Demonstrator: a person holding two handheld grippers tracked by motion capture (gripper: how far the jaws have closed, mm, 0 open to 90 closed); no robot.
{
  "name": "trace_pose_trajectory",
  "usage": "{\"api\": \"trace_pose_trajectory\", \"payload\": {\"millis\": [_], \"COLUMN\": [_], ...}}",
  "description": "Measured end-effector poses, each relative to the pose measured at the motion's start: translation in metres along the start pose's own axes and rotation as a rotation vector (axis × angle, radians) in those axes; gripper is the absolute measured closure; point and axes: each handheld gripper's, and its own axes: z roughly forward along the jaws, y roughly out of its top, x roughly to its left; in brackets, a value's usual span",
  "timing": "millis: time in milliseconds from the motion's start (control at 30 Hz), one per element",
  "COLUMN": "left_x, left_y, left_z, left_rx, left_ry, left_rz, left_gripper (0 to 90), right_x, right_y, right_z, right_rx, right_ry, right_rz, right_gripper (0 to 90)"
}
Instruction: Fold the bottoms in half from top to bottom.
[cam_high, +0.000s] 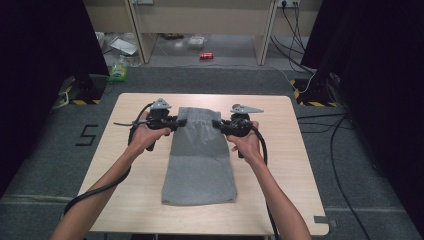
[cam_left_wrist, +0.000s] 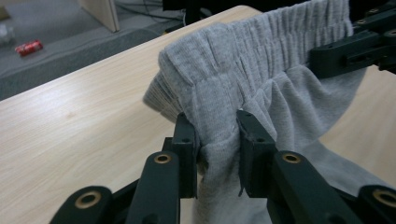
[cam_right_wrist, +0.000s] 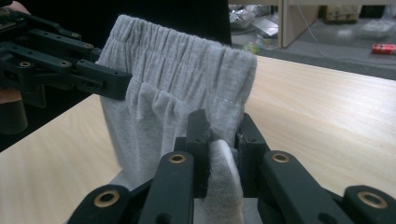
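Grey shorts (cam_high: 200, 160) lie lengthwise on the wooden table (cam_high: 125, 165), the elastic waistband end lifted at the far side. My left gripper (cam_high: 182, 122) is shut on the waistband's left corner; its view shows fabric (cam_left_wrist: 219, 93) bunched between the jaws (cam_left_wrist: 215, 135). My right gripper (cam_high: 216, 123) is shut on the right corner, with grey cloth (cam_right_wrist: 182, 84) pinched between its jaws (cam_right_wrist: 222, 133). Each gripper's black jaws show in the other's view, clamped on the opposite side of the waistband. The leg end of the shorts rests flat near the front edge.
Bare tabletop lies on both sides of the shorts. Beyond the table, on the floor, are a red can (cam_high: 206, 55), a green bottle (cam_high: 119, 70) and wooden furniture legs (cam_high: 264, 35). Dark stands flank the table, with cables (cam_high: 330, 125) on the right floor.
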Motion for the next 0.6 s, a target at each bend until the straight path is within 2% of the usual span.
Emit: {"api": "trace_pose_trajectory", "payload": {"millis": [167, 200, 267, 400, 467, 600], "left_x": [-0.026, -0.031, -0.039, -0.051, -0.056, -0.064], "left_y": [-0.023, -0.03, -0.044, -0.069, -0.079, -0.096], "left_z": [-0.023, -0.027, -0.032, -0.036, -0.036, -0.038], "left_rx": [-0.027, -0.032, -0.036, -0.039, -0.023, -0.002], "left_ry": [-0.025, -0.031, -0.046, -0.071, -0.083, -0.09], "left_rz": [0.086, 0.093, 0.101, 0.101, 0.113, 0.13], "left_gripper": [71.1, 71.0, 71.0, 70.1, 69.8, 67.6], "right_x": [0.021, 0.028, 0.031, 0.045, 0.047, 0.057], "right_y": [-0.019, -0.029, -0.034, -0.059, -0.064, -0.082], "right_z": [-0.02, -0.026, -0.029, -0.038, -0.039, -0.043], "right_rx": [-0.007, -0.009, -0.009, 0.015, 0.018, 0.052], "right_ry": [0.014, 0.02, 0.024, 0.021, 0.021, 0.018], "right_rz": [-0.053, -0.065, -0.07, -0.126, -0.136, -0.189], "right_gripper": [79.6, 79.5, 79.6, 79.4, 79.3, 78.5]}}
